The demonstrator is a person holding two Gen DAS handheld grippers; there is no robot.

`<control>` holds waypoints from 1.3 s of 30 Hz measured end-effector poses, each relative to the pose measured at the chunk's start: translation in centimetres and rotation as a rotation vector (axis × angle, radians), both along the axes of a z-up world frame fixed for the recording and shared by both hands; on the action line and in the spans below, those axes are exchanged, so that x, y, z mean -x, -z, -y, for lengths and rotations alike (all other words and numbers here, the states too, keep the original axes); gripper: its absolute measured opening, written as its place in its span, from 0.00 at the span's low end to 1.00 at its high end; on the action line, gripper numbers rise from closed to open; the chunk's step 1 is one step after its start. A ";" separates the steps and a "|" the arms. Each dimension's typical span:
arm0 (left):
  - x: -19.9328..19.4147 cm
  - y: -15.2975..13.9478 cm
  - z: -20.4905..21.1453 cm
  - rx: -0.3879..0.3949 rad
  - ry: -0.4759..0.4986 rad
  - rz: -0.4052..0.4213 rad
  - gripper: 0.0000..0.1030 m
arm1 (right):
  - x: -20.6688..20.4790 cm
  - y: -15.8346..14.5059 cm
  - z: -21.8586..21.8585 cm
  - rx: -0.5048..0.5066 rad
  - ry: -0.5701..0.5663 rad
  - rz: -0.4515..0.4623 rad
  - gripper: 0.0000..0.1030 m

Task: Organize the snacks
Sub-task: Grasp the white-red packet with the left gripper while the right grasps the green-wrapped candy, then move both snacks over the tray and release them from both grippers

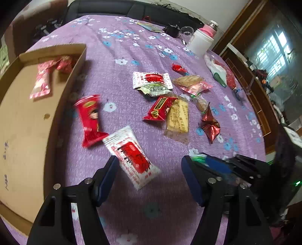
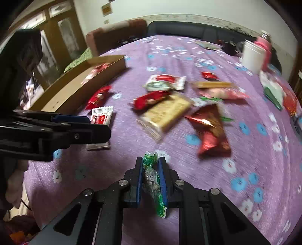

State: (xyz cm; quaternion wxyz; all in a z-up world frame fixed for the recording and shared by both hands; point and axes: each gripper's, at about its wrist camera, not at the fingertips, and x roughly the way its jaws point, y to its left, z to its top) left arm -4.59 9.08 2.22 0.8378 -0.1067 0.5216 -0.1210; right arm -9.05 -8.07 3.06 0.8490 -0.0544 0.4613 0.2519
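My left gripper is open above a white and red snack packet that lies on the purple cloth between its fingers. A red packet lies beside it, near the cardboard box, which holds pink and red packets. My right gripper is shut on a green-wrapped candy. The left gripper also shows in the right wrist view, over the white packet. Several more snacks lie in a loose pile at the table's middle.
A purple flowered cloth covers the round table. A white tub, a pink-capped jar and a plastic bag stand at the far right. A dark sofa and wooden cabinets lie beyond.
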 end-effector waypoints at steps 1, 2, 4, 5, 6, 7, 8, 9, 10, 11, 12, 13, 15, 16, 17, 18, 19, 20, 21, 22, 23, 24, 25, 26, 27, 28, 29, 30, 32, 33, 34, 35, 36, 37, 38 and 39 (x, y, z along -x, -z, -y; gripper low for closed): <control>-0.2 0.2 0.5 -0.019 0.008 0.004 0.66 | 0.1 -0.1 0.5 -0.008 0.012 -0.006 0.17; -0.4 0.4 0.9 -0.031 0.012 0.004 0.66 | 0.2 -0.2 1.0 -0.012 0.024 -0.010 0.17; -0.6 0.9 1.6 -0.066 0.015 0.020 0.66 | 0.5 -0.2 1.9 -0.019 0.042 -0.015 0.17; -0.6 1.0 2.1 -0.096 0.020 0.029 0.66 | 0.6 -0.2 2.3 -0.027 0.048 -0.018 0.17; -0.6 1.0 2.3 -0.122 0.024 0.043 0.66 | 0.6 -0.2 2.7 -0.036 0.053 -0.022 0.17; -0.6 1.1 2.5 -0.139 0.026 0.052 0.66 | 0.6 -0.2 2.9 -0.041 0.055 -0.023 0.17; -0.6 1.2 2.8 -0.161 0.030 0.068 0.66 | 0.7 -0.2 3.1 -0.046 0.055 -0.024 0.17; -0.6 1.3 3.0 -0.177 0.036 0.083 0.65 | 0.8 -0.3 3.2 -0.049 0.056 -0.024 0.17; -0.5 1.3 3.0 -0.193 0.037 0.097 0.58 | 0.9 -0.3 3.3 -0.052 0.056 -0.023 0.18; -0.4 1.3 3.1 -0.214 0.035 0.108 0.50 | 1.1 -0.3 3.3 -0.052 0.055 -0.022 0.18; -0.2 1.2 3.0 -0.234 0.040 0.119 0.29 | 1.2 -0.3 3.4 -0.054 0.055 -0.021 0.18; -0.1 1.1 2.8 -0.220 0.049 0.117 0.29 | 1.3 -0.3 3.5 -0.059 0.057 -0.022 0.18; 0.1 1.0 2.3 -0.178 0.052 0.106 0.28 | 1.5 -0.2 3.8 -0.067 0.061 -0.024 0.18; 0.3 0.9 2.1 -0.172 0.051 0.108 0.28 | 1.6 -0.3 3.8 -0.067 0.062 -0.023 0.18; 0.5 0.9 2.0 -0.165 0.052 0.109 0.28 | 1.6 -0.3 3.8 -0.064 0.061 -0.021 0.18; 0.6 0.8 1.9 -0.149 0.052 0.108 0.28 | 1.7 -0.3 3.7 -0.055 0.061 -0.016 0.18; 0.8 0.7 1.8 -0.125 0.050 0.105 0.28 | 1.8 -0.2 3.6 -0.048 0.060 -0.012 0.18; 1.0 0.6 1.5 -0.101 0.049 0.105 0.28 | 2.0 -0.3 3.5 -0.036 0.059 -0.006 0.19; 1.2 0.3 1.6 -0.082 0.049 0.106 0.28 | 2.0 -0.3 3.3 -0.026 0.058 0.000 0.21; 1.4 0.1 1.5 -0.066 0.050 0.108 0.28 | 2.2 -0.3 3.1 -0.013 0.057 0.006 0.22; 1.7 -0.2 1.3 -0.046 0.051 0.111 0.28 | 2.4 -0.3 2.8 -0.005 0.053 0.010 0.28; 1.9 -0.3 1.3 -0.034 0.050 0.114 0.28 | 2.5 -0.3 2.7 -0.004 0.047 0.010 0.40; 2.3 -0.7 1.1 -0.016 0.050 0.118 0.28 | 2.8 -0.4 2.4 -0.003 0.037 0.011 0.48; 2.5 -0.9 0.9 -0.003 0.051 0.121 0.28 | 3.0 -0.4 2.2 0.007 0.032 0.017 0.59; 2.9 -1.3 0.6 0.013 0.050 0.129 0.28 | 3.4 -0.4 1.9 0.032 0.031 0.035 0.60; 3.2 -1.6 0.3 0.022 0.048 0.135 0.28 | 3.6 -0.5 1.7 0.047 0.033 0.047 0.60; 3.5 -1.8 0.1 0.031 0.045 0.141 0.28 | 3.7 -0.6 1.6 0.054 0.035 0.056 0.60; 3.8 -2.2 -0.4 0.043 0.040 0.147 0.28 | 3.7 -0.7 1.6 0.055 0.039 0.056 0.52; 4.3 -2.7 -1.3 0.066 0.029 0.158 0.28 | 3.3 -0.3 1.4 0.073 0.047 0.032 0.26; 4.5 -3.0 -1.8 0.077 0.024 0.162 0.28 | 3.3 -0.3 1.4 0.089 0.060 0.038 0.20; 4.7 -3.3 -2.3 0.086 0.018 0.166 0.28 | 3.1 -0.3 1.4 0.093 0.065 0.028 0.20; 5.0 -3.8 -3.1 0.098 0.010 0.172 0.28 | 3.0 -0.4 1.4 0.088 0.070 0.019 0.20; 5.1 -4.1 -3.8 0.106 0.004 0.177 0.28 | 2.9 -0.5 1.4 0.080 0.077 0.013 0.20; 5.3 -4.6 -4.5 0.110 -0.002 0.184 0.28 | 2.9 -0.8 1.4 0.081 0.083 0.018 0.20; 5.5 -5.0 -5.2 0.112 -0.009 0.191 0.28 | 2.8 -1.1 1.3 0.086 0.089 0.027 0.20; 5.6 -5.7 -6.4 0.114 -0.024 0.203 0.28 | 2.7 -1.5 1.1 0.086 0.091 0.033 0.20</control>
